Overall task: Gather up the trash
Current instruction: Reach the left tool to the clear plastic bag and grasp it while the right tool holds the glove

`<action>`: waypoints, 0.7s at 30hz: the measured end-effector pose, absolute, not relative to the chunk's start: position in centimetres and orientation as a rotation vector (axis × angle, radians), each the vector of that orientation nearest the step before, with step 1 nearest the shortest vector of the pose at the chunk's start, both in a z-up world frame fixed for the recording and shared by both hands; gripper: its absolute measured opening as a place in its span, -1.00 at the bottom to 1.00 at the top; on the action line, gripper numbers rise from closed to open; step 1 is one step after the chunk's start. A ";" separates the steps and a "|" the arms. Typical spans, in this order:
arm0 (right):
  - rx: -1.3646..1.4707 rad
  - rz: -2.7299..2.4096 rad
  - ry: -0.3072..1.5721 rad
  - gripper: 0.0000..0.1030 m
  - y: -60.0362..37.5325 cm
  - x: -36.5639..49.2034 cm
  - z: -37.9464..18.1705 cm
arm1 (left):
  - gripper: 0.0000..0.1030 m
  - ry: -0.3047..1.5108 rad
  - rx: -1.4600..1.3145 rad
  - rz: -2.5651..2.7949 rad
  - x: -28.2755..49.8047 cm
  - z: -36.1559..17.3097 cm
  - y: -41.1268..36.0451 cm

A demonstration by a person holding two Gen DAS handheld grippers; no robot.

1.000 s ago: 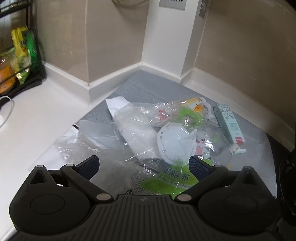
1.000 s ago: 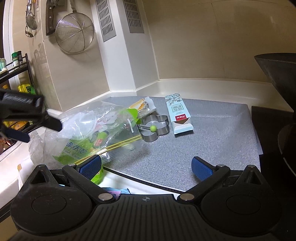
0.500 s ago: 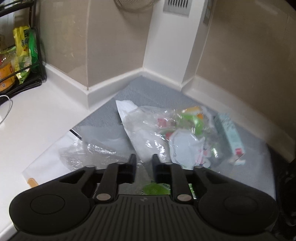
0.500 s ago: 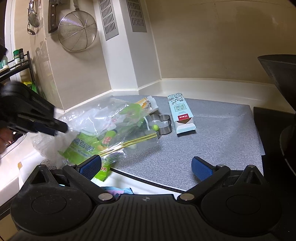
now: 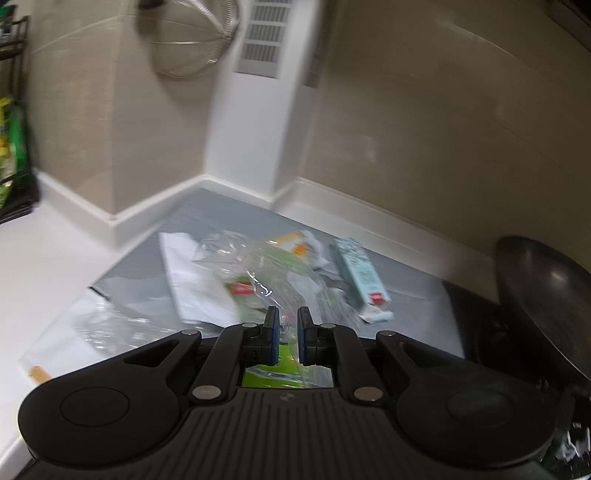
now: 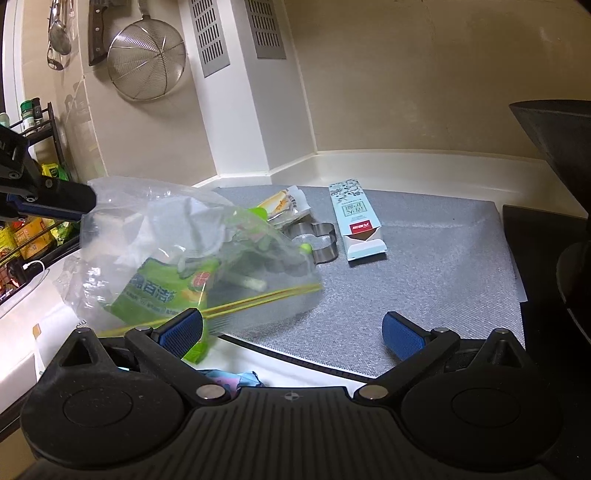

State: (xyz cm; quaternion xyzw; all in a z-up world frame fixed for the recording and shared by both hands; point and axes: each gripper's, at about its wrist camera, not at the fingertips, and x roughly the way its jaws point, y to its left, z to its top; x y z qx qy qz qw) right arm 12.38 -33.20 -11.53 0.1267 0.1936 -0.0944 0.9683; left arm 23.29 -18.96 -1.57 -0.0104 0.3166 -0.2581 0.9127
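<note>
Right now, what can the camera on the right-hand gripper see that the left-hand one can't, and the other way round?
Only the right wrist view shows the open right gripper, the metal ring mould, the hanging knife and the whole strainer.

Only the left wrist view shows the left gripper from behind, its jaws pinched on the clear plastic bag, and the dark pan.

Both show that bag of wrappers, the pale blue carton and the grey mat.

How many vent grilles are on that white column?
2 vent grilles: one on the column's left face beside the hanging strainer, the other on its right face. Their tops are cut off.
</note>
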 end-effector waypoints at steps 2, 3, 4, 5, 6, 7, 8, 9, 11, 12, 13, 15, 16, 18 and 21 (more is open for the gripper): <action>0.263 -0.195 0.388 1.00 -33.3 12.4 -11.6 | -0.80 0.664 -0.007 -0.555 23.1 -2.0 -19.8; 0.266 -0.197 0.386 1.00 -33.4 12.4 -11.5 | -0.80 0.668 0.001 -0.562 23.0 -2.3 -20.0; 0.269 -0.197 0.385 1.00 -33.4 12.4 -11.6 | -0.78 0.671 0.007 -0.564 23.0 -2.6 -20.3; 0.272 -0.196 0.387 1.00 -33.4 12.4 -11.6 | -0.75 0.677 0.009 -0.566 23.1 -2.9 -20.6; 0.274 -0.194 0.389 1.00 -33.4 12.4 -11.6 | -0.69 0.686 0.010 -0.570 23.2 -3.2 -21.0; 0.274 -0.192 0.392 1.00 -33.4 12.5 -11.7 | -0.55 0.695 0.011 -0.569 23.4 -3.5 -21.3; 0.271 -0.190 0.393 1.00 -33.3 12.5 -11.6 | -0.45 0.704 0.014 -0.566 23.5 -3.9 -21.6; 0.267 -0.184 0.387 1.00 -33.3 12.5 -11.6 | -0.26 0.712 0.017 -0.564 23.7 -4.3 -21.9; 0.259 -0.177 0.385 1.00 -33.1 12.5 -11.6 | -0.19 0.725 0.031 -0.564 24.0 -5.0 -22.6; 0.256 -0.175 0.385 1.00 -33.1 12.5 -11.6 | -0.26 0.733 0.048 -0.572 24.1 -5.3 -23.1; 0.256 -0.175 0.387 1.00 -33.1 12.5 -11.6 | -0.72 0.735 0.068 -0.582 24.3 -5.6 -23.5; 0.262 -0.176 0.389 1.00 -33.2 12.6 -11.6 | -1.00 0.726 0.107 -0.590 24.0 -5.8 -24.3; 0.266 -0.177 0.390 1.00 -33.3 12.6 -11.6 | -1.00 0.707 0.118 -0.586 23.7 -5.8 -24.5; 0.269 -0.180 0.392 1.00 -33.4 12.6 -11.6 | -1.00 0.663 0.139 -0.575 23.1 -5.7 -24.6; 0.266 -0.181 0.389 1.00 -33.3 12.6 -11.5 | -1.00 0.643 0.127 -0.549 22.7 -4.9 -24.0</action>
